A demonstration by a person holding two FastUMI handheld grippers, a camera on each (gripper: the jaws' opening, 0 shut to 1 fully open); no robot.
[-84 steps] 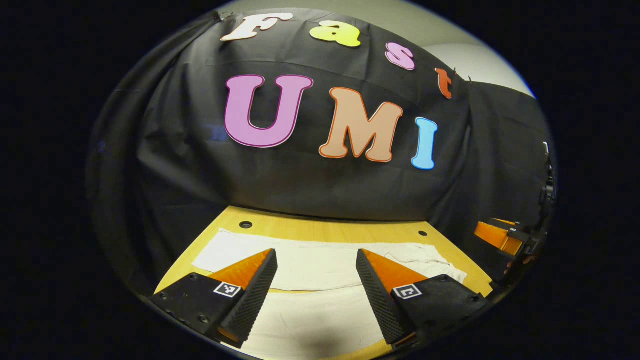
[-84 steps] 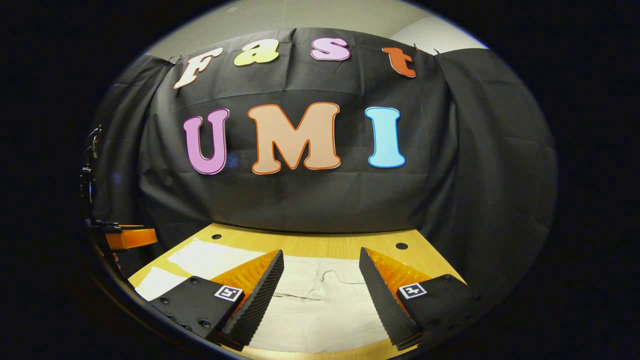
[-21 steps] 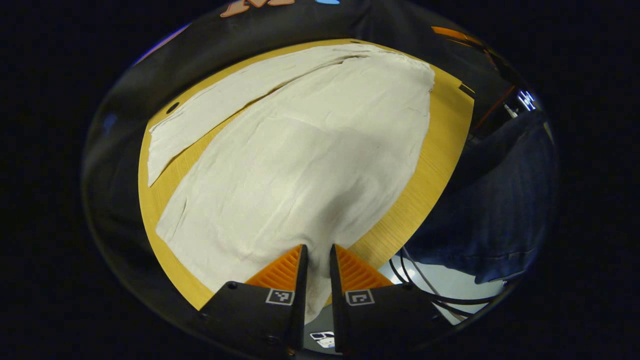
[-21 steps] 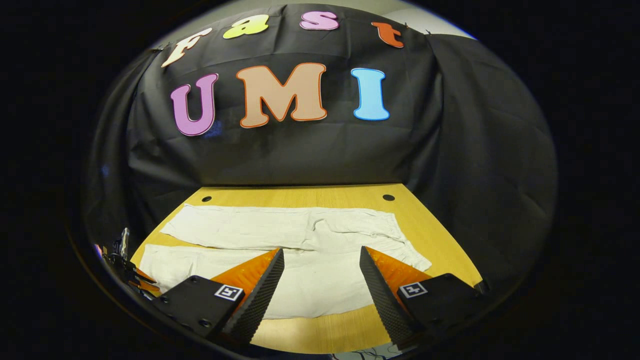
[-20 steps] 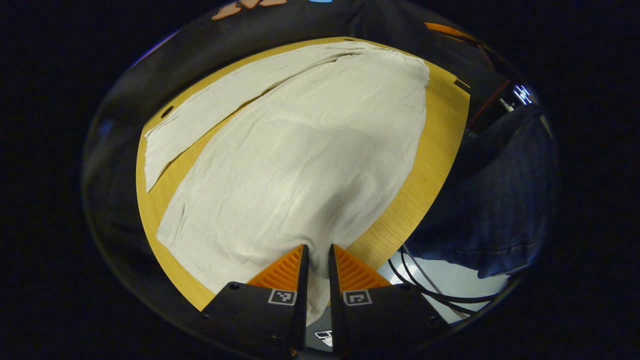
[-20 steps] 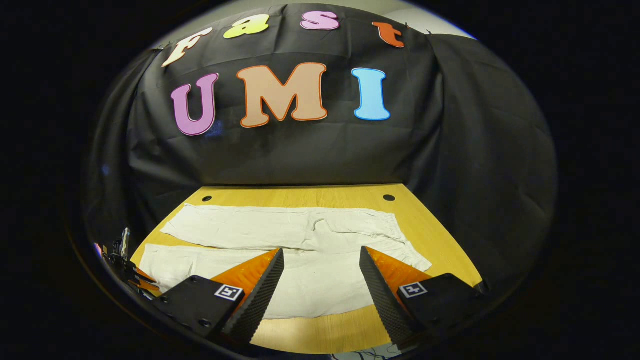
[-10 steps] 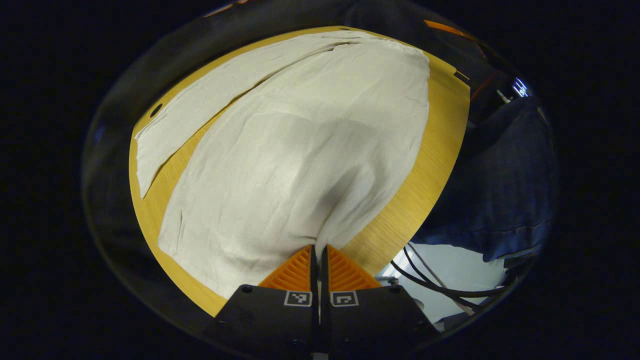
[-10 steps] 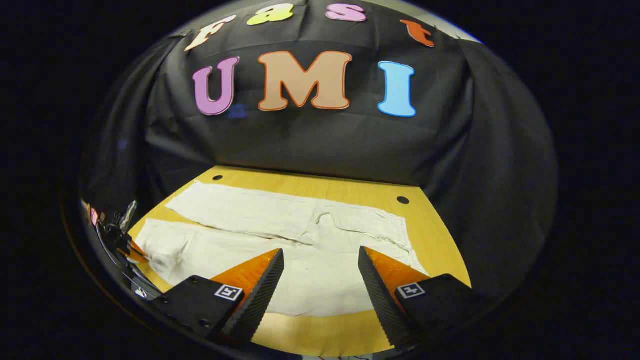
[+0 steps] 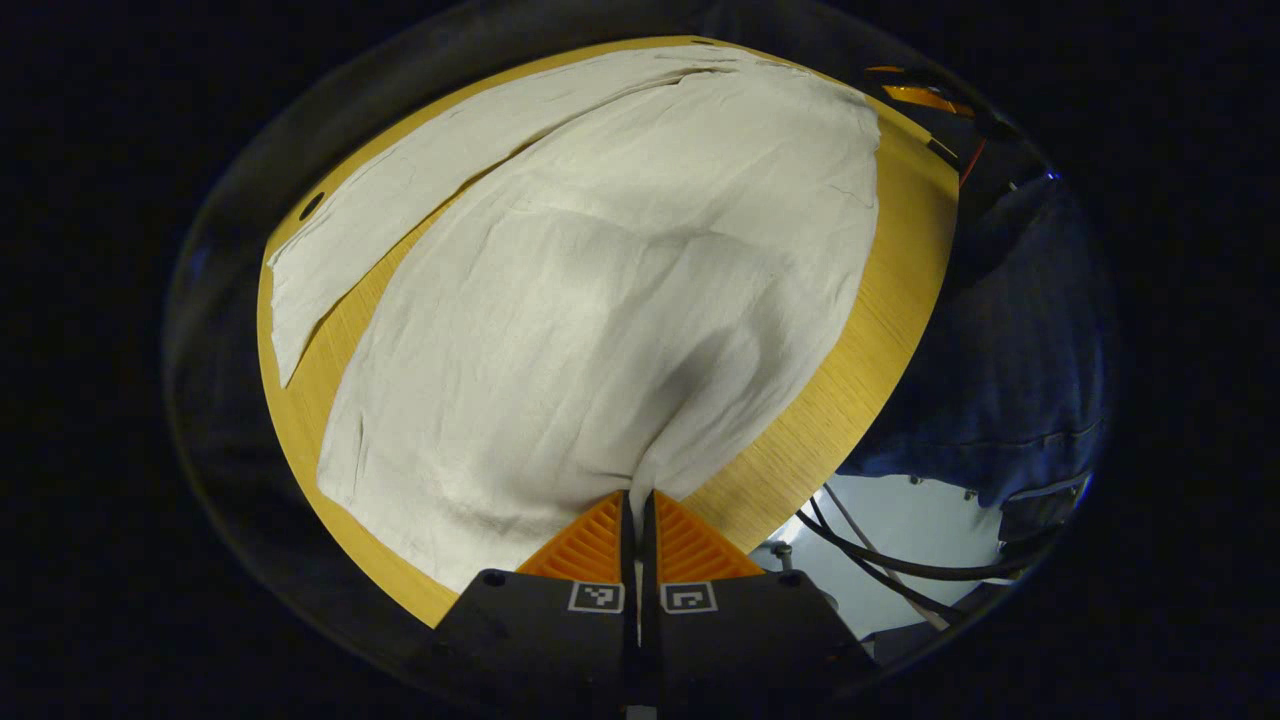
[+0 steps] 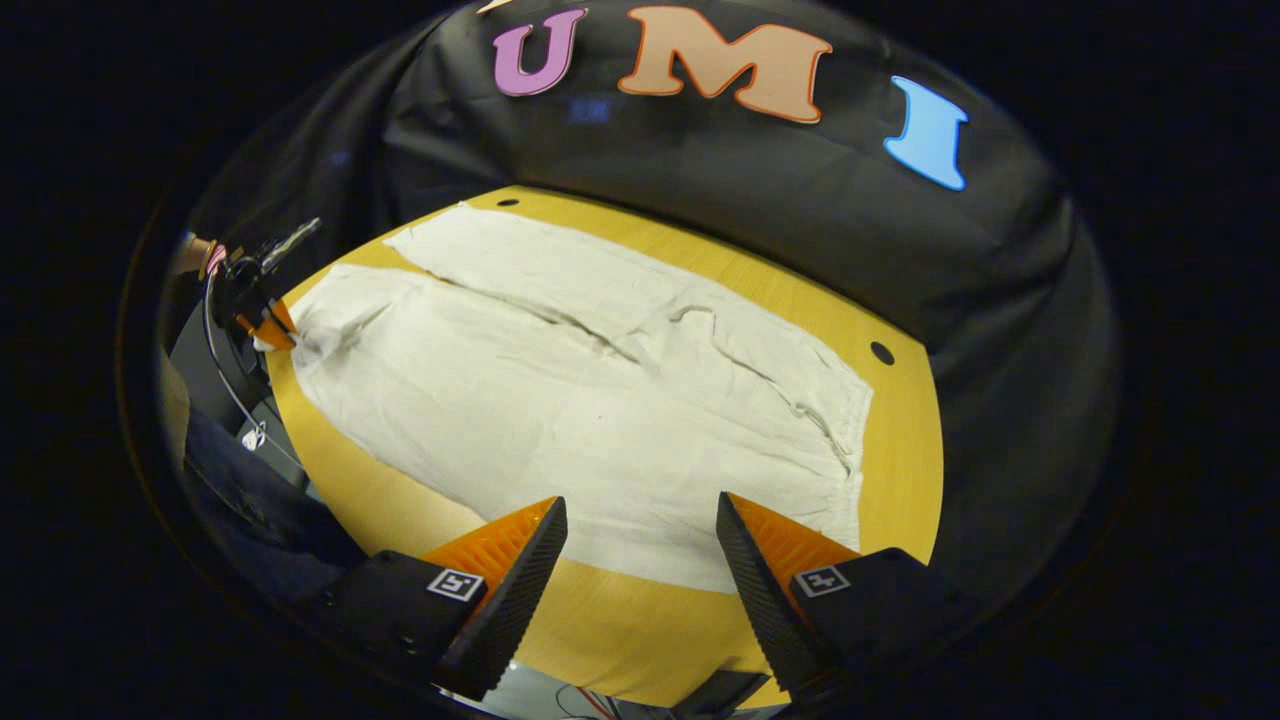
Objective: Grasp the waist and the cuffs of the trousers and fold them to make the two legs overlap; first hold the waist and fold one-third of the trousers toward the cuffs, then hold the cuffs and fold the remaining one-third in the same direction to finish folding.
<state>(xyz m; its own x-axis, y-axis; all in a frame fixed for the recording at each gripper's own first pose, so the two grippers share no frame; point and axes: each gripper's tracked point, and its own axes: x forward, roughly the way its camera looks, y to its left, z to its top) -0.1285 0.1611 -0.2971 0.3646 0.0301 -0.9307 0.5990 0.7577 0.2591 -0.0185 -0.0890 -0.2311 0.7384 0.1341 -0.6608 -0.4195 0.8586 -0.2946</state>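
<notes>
Table (image 10: 620,640): wooden top, two small holes along far edge by booth wall, 11 and 2 o'clock in right gripper view. No containers anywhere on it, so nothing held in anything.

Trousers (image 10: 600,400): pale cloth, spread flat, covering most of top. Long axis in right gripper view from 10 o'clock (cuffs) down to 4 o'clock (waist). Two legs side by side, not yet overlapped; far leg (image 10: 560,265) toward wall, near leg (image 9: 600,300) toward person, narrow gap betw. them opening toward cuff end. Waist (image 10: 845,440) w/ gathered band at 3 o'clock, just beyond and right of right tips.

Person: dark-clothed body (image 9: 1010,340) at 3 o'clock in left gripper view, against near table edge.

Left gripper (image 9: 637,505): fingers pinched tight together on near-leg cuff corner at near table edge; cloth puckers up into the pinch. Seen also far off at 9 o'clock in right gripper view, at cuff end.

Right gripper (image 10: 640,515): fingers spread wide, clamping nothing, above near hem by waist; bare table under tips, cloth starting just past them toward 12 o'clock.

Key relation, as a judgement: cuff end secured, waist end not. Right is the nearer one to waist; likely needs a short reach toward 1–2 o'clock to the near waist corner, then a close, before carrying near leg over far leg toward 12 o'clock. Risk: lifting one end alone skews the fold.
</notes>
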